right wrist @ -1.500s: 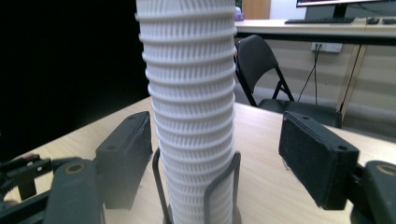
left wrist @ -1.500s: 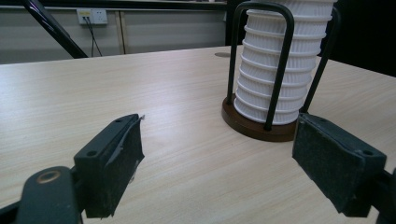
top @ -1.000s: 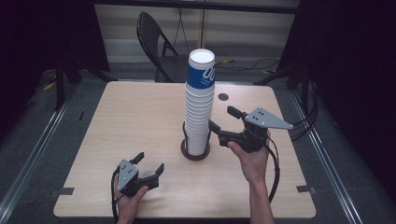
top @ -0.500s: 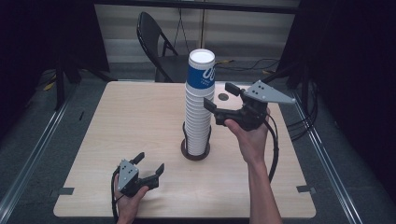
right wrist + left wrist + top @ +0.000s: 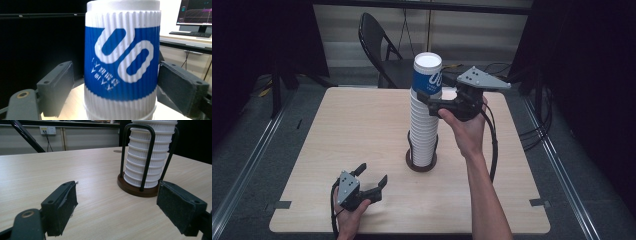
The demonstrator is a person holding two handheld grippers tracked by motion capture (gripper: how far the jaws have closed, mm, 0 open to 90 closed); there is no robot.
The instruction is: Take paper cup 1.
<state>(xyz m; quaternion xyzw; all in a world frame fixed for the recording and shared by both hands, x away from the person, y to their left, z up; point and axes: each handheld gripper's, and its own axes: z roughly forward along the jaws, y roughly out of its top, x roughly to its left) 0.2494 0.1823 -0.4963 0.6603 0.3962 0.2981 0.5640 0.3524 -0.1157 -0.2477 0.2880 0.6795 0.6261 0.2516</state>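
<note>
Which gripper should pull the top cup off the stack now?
Right. The right gripper is open with its jaws either side of the top cup; the left gripper sits open, low near the table's front edge.

The place looked like a lab or recording studio. Black curtains (image 5: pixel 582 75) hung around a plain wooden bench (image 5: pixel 362 130), cables (image 5: pixel 537 130) lay on the grey floor, and a folding chair (image 5: pixel 379 47) stood behind. A computer monitor (image 5: pixel 195 12) glowed on a desk.

The right tool (image 5: pixel 435 94) has risen from the stack's base to the top cup (image 5: pixel 427 75), jaws straddling it.
</note>
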